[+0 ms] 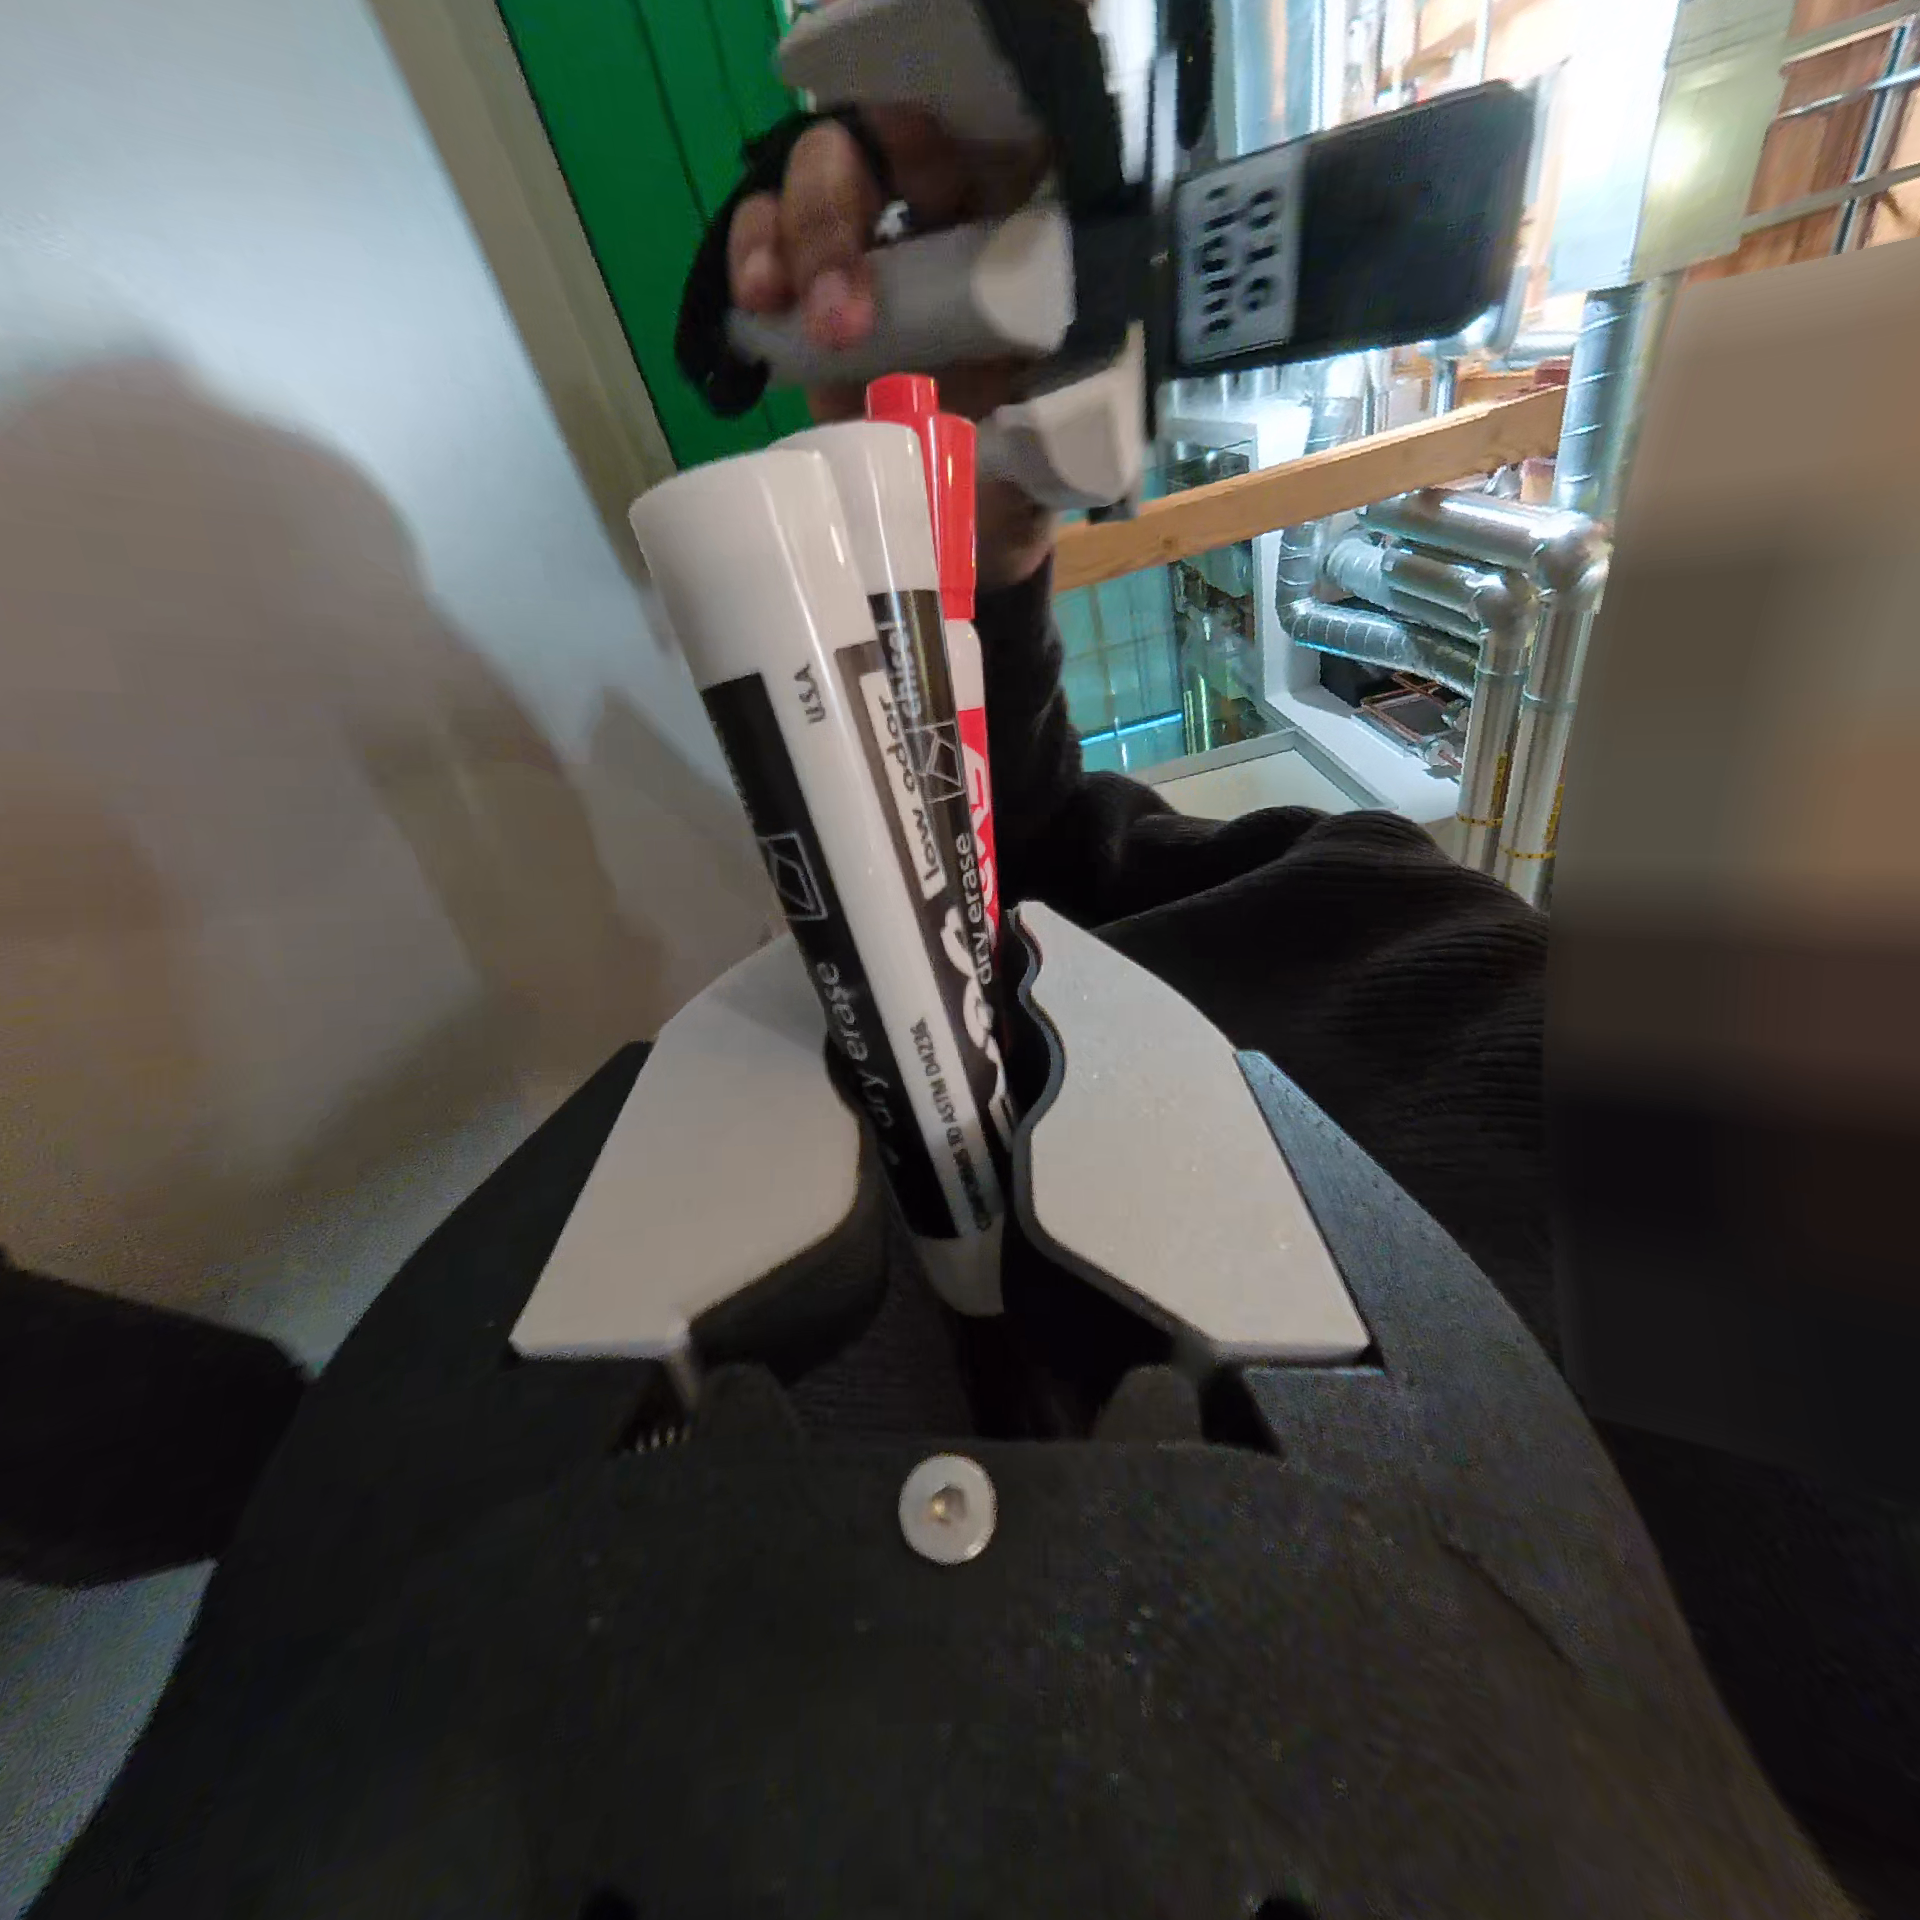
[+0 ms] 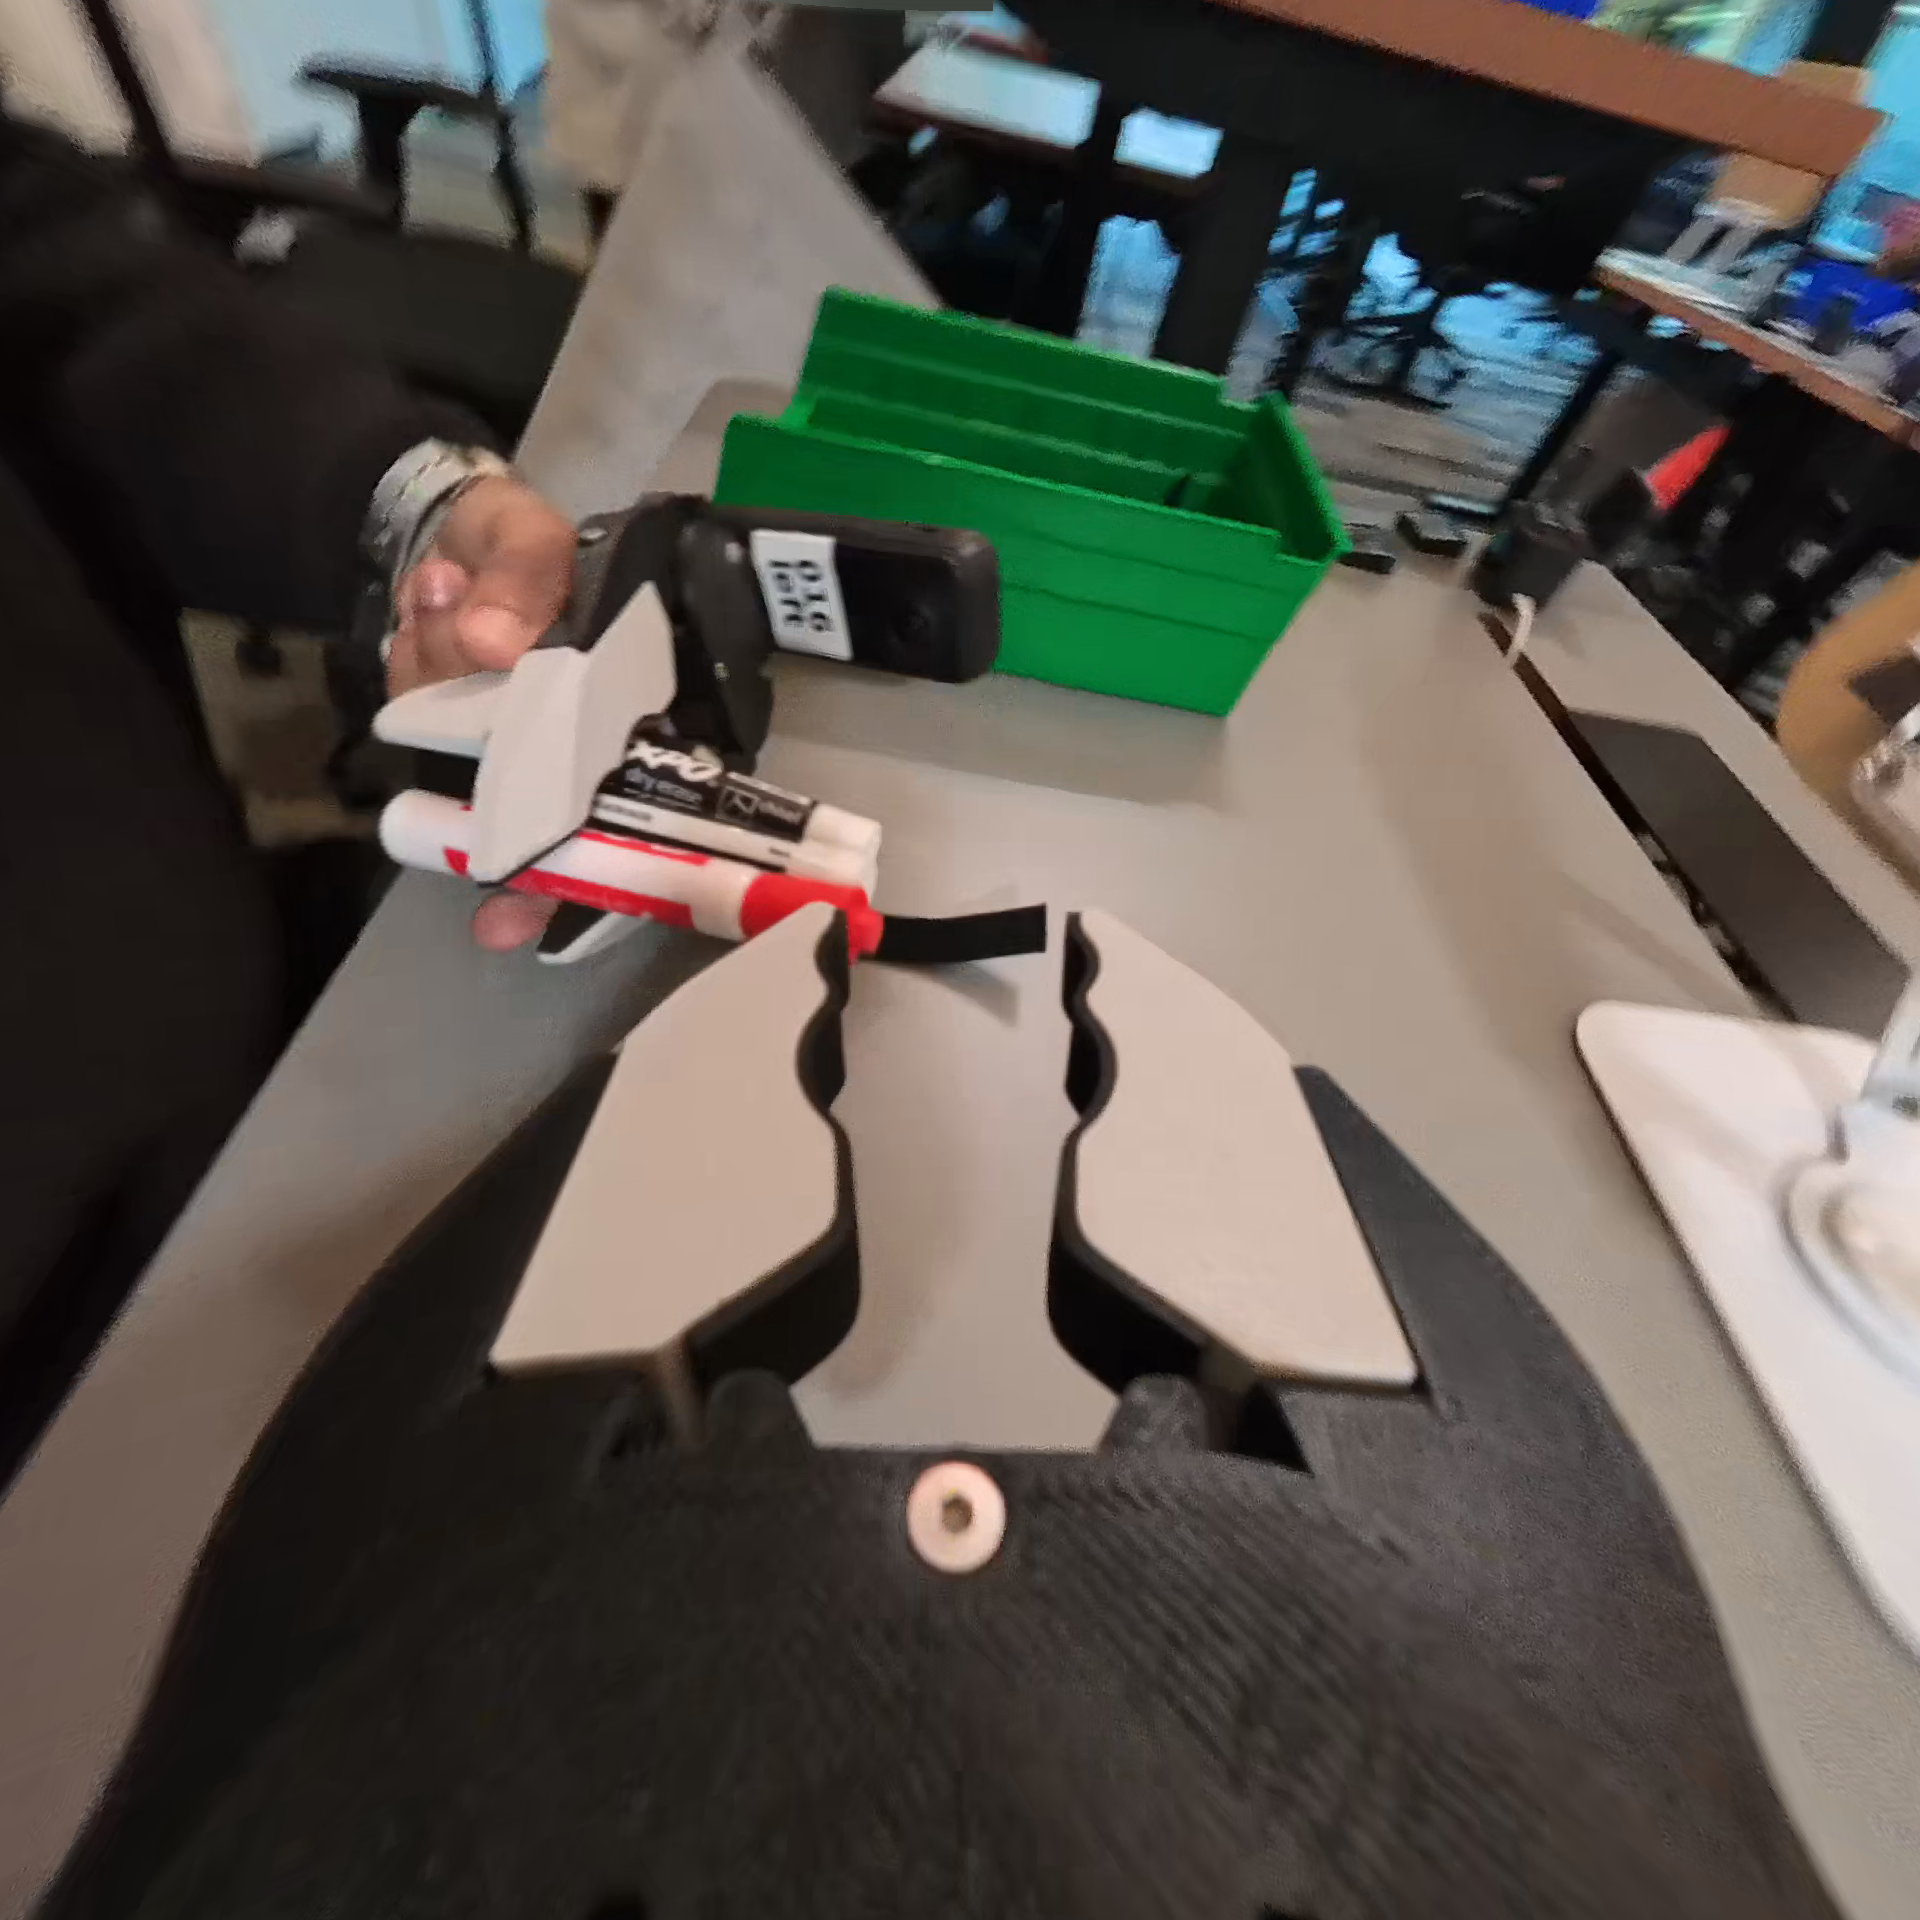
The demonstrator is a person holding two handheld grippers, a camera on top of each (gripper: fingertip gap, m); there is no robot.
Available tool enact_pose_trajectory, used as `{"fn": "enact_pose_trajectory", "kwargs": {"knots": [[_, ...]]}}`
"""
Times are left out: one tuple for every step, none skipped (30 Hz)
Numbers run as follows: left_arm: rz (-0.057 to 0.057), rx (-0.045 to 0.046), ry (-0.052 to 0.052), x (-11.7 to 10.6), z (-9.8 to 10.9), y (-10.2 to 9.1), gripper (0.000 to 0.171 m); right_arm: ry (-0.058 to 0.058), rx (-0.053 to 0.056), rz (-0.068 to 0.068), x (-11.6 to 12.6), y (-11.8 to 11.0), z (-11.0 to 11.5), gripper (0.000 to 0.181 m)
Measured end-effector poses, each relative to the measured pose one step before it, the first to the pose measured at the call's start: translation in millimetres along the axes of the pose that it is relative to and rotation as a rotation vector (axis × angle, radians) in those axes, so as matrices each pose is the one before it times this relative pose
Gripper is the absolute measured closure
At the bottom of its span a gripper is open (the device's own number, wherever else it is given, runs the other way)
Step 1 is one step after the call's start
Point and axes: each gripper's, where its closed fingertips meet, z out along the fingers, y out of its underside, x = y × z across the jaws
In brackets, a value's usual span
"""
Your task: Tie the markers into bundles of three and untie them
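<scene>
Markers (image 1: 831, 831): three of them in a bunch, clamped between the left gripper (image 1: 925, 997) fingers. Two have white barrels with black labels, the third is white and red with a red cap (image 1: 951, 499). In the left wrist view they stick up and away from the fingers, tilted slightly left. The grip sits partway along the barrels, with the ends running down into the gap between the fingers.

In the right wrist view the same bunch (image 2: 675, 842) lies roughly level, held off the near-left edge of the grey table (image 2: 1351, 831), the person's hand (image 2: 478, 603) behind the left gripper (image 2: 520, 769).

A black strap (image 2: 966, 930) trails from the capped end of the bunch toward the right, loose end free above the tabletop. Whether it is wrapped around the markers cannot be told.

Right gripper (image 2: 951, 961): fingers parted, nothing between them, tips just short of the strap and the red cap (image 2: 831, 914). In the left wrist view it shows blurred, above and behind the marker tops (image 1: 1049, 457).

Green bin (image 2: 1039, 540) sits farther back on the table, behind the left gripper. White tray (image 2: 1683, 1143) at the right edge.
</scene>
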Motion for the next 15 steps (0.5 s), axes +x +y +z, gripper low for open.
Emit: {"fn": "enact_pose_trajectory", "kwargs": {"knots": [[0.0053, 0.00578, 0.0089, 5.45, -5.53, 2.00, 0.152, 0.0407, 0.0264, 0.0605, -0.50, 2.41, 0.28, 0.138], [0.0065, 0.00590, 0.0193, 6.86, -5.32, 2.28, 0.152, 0.0358, 0.0184, 0.0618, -1.65, 2.95, 0.01, 0.137], [0.0052, 0.00638, 0.0222, 7.24, -5.16, 2.14, 0.152, 0.0275, 0.0165, 0.0593, -2.61, 2.72, 0.16, 0.136], [0.0104, 0.00860, 0.0170, 6.72, -5.34, 1.45, 0.151, 0.0203, 0.0140, 0.0539, -3.08, 2.47, 0.06, 0.131], [0.0154, 0.01178, 0.0083, 5.75, -5.71, 0.12, 0.152, 0.0179, 0.0172, 0.0550, -2.95, 1.71, 0.12, 0.129], [0.0155, 0.01697, -0.0028, 4.26, -6.23, -1.94, 0.152, 0.0126, 0.0280, 0.0633, -3.22, 0.87, 0.10, 0.130], [0.0134, 0.02125, -0.0119, 2.71, -6.78, -3.67, 0.152, -0.0002, 0.0352, 0.0674, -4.83, 0.79, 0.72, 0.132], [0.0130, 0.02104, -0.0188, 1.37, -7.17, -4.47, 0.152, -0.0100, 0.0342, 0.0582, -5.97, 2.14, 1.59, 0.134], [0.0179, 0.01775, -0.0220, 0.50, -7.70, -4.51, 0.152, -0.0069, 0.0290, 0.0479, -5.37, 3.46, 2.86, 0.135], [0.0204, 0.01362, -0.0210, -0.39, -8.09, -4.15, 0.152, -0.0034, 0.0216, 0.0452, -4.28, 4.12, 4.23, 0.136], [0.0147, 0.01536, -0.0230, -1.99, -8.26, -4.33, 0.152, -0.0047, 0.0079, 0.0364, -3.58, 4.81, 5.91, 0.136], [0.0097, 0.01786, -0.0222, -2.82, -7.62, -4.30, 0.152, 0.0006, -0.0108, 0.0206, -1.73, 5.84, 7.68, 0.133], [0.0103, 0.01120, -0.0187, -2.13, -5.64, -2.76, 0.152, 0.0020, -0.0266, -0.0011, -1.05, 6.55, 8.77, 0.125], [0.0138, -0.00441, -0.0122, -1.21, -3.33, -0.23, 0.152, 0.0018, -0.0353, -0.0254, -1.25, 6.83, 9.19, 0.126], [0.0015, 0.00375, -0.0078, -1.47, -2.48, -0.81, 0.152, 0.0148, -0.0428, -0.0449, 0.20, 6.65, 8.89, 0.128]]}}
